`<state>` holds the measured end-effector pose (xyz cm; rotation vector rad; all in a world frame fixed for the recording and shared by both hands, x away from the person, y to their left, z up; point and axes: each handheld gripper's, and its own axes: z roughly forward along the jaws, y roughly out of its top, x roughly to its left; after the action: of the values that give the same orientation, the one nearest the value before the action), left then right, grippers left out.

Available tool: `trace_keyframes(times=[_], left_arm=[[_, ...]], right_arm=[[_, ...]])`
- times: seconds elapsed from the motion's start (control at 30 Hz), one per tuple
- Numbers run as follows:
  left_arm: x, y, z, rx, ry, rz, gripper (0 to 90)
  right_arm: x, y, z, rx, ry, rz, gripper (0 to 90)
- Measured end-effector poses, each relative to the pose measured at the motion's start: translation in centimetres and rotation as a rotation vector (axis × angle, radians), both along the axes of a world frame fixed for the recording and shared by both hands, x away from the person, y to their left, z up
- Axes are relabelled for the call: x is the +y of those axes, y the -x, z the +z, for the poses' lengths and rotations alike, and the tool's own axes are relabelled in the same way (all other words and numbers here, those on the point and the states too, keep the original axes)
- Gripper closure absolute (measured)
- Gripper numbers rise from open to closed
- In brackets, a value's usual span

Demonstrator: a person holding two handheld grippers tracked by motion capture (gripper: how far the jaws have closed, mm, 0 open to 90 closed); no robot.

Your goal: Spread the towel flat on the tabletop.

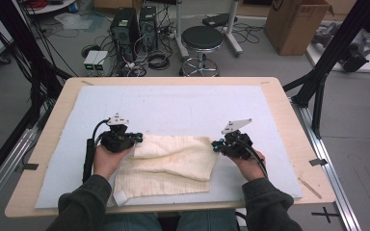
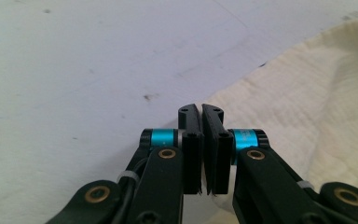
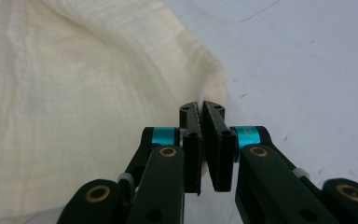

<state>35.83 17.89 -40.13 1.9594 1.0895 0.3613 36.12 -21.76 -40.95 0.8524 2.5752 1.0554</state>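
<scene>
A cream towel (image 1: 173, 161) lies folded over on the white mat (image 1: 173, 103), its upper layer lifted a little at both ends. My left gripper (image 1: 137, 138) is at the towel's upper left corner. In the left gripper view its jaws (image 2: 201, 109) are pressed together at the towel's (image 2: 307, 107) edge, with a bit of cloth showing below them. My right gripper (image 1: 215, 144) is at the towel's right corner. In the right gripper view it (image 3: 201, 107) is shut on the tip of the towel's (image 3: 74, 93) fold.
The mat covers most of a wooden table (image 1: 282, 110). Beyond the far edge, on the floor, stand a black stool (image 1: 201, 41), two computer towers (image 1: 135, 29) and a cardboard box (image 1: 296, 24). Black frame posts (image 1: 320, 91) flank the table.
</scene>
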Motion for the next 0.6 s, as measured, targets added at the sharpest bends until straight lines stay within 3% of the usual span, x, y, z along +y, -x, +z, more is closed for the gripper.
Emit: trace_keyframes(times=[0.2,0.27,0.37,0.4,0.47,0.53,0.57,0.6], left_arm=[[1.2,-2.8,0.0,-0.003,0.027,0.086,86.4],[1.4,-3.9,-0.1,-0.005,0.054,0.116,86.5],[1.2,-5.8,-0.4,-0.017,0.032,0.154,86.4],[1.1,-6.3,-0.5,-0.040,0.047,0.178,86.4],[1.2,-7.7,-0.6,-0.032,0.072,0.217,86.1],[1.2,-8.4,-0.7,-0.050,0.062,0.277,75.3],[1.4,-8.5,-0.8,-0.049,0.078,0.289,66.9],[1.6,-8.5,-1.0,-0.040,0.083,0.273,66.2]], right_arm=[[0.1,-3.1,1.3,-0.012,-0.001,-0.020,85.9],[0.5,-4.6,2.2,-0.022,0.005,-0.029,85.9],[1.2,-7.0,3.5,-0.059,0.028,-0.046,85.9],[1.5,-7.8,3.7,-0.068,0.030,-0.059,85.9],[1.9,-9.7,4.0,-0.089,0.054,-0.092,85.5],[2.2,-11.3,4.2,-0.127,0.055,-0.160,70.4],[2.3,-11.8,4.1,-0.141,0.054,-0.178,69.0],[2.3,-12.1,4.0,-0.133,0.046,-0.177,66.3]])
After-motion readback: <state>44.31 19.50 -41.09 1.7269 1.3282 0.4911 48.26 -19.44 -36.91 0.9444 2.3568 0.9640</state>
